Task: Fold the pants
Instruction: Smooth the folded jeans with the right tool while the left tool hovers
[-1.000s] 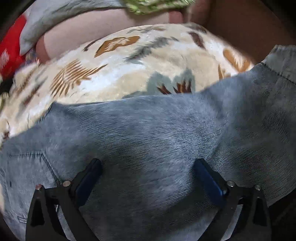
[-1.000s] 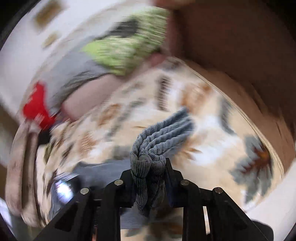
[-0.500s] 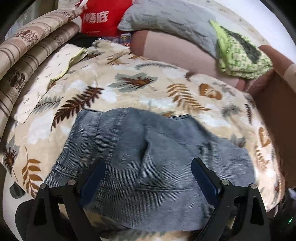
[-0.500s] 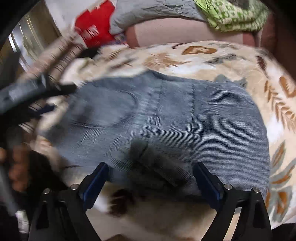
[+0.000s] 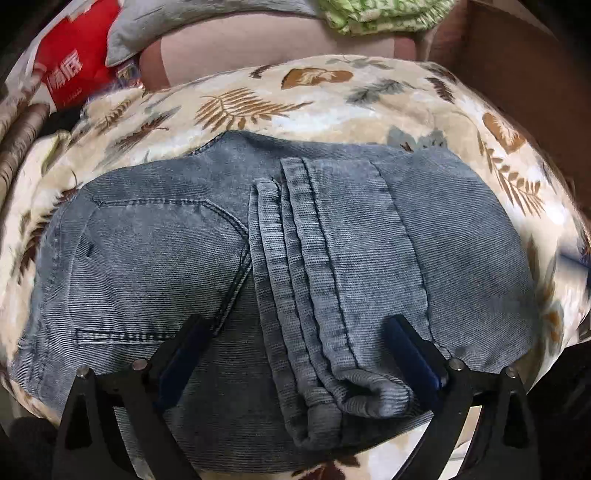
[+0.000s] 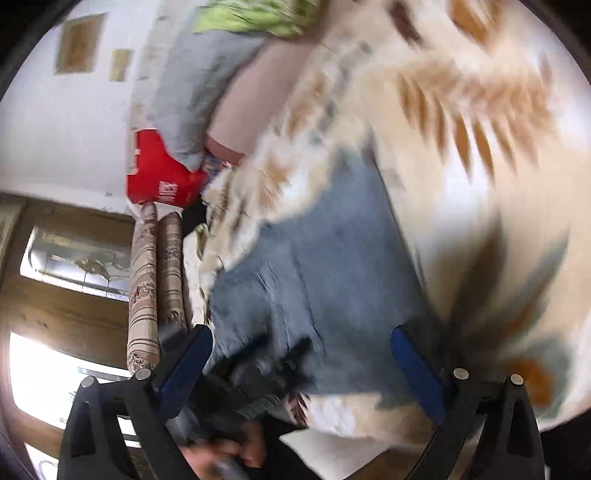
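The grey-blue corduroy pants [image 5: 325,258] lie folded into a compact pile on the leaf-print blanket [image 5: 258,99]; the leg cuffs lie stacked across the seat, beside a back pocket at the left. My left gripper [image 5: 299,350] is open and empty, hovering just above the near edge of the pile. In the blurred, tilted right wrist view the pants [image 6: 332,266] appear as a blue patch, and my right gripper [image 6: 301,365] is open and empty above their edge.
A red bag [image 5: 70,66], a grey pillow [image 5: 192,22] and a green cloth [image 5: 384,14] sit behind the blanket. A brown surface [image 5: 517,62] is at the right. Striped rolled cushions [image 6: 155,277] and a wooden window frame are at the left in the right wrist view.
The right gripper let go of the pant cuffs onto the pile, opened, then swung away and tilted. The left gripper pulled back and now looks down on the folded pants.
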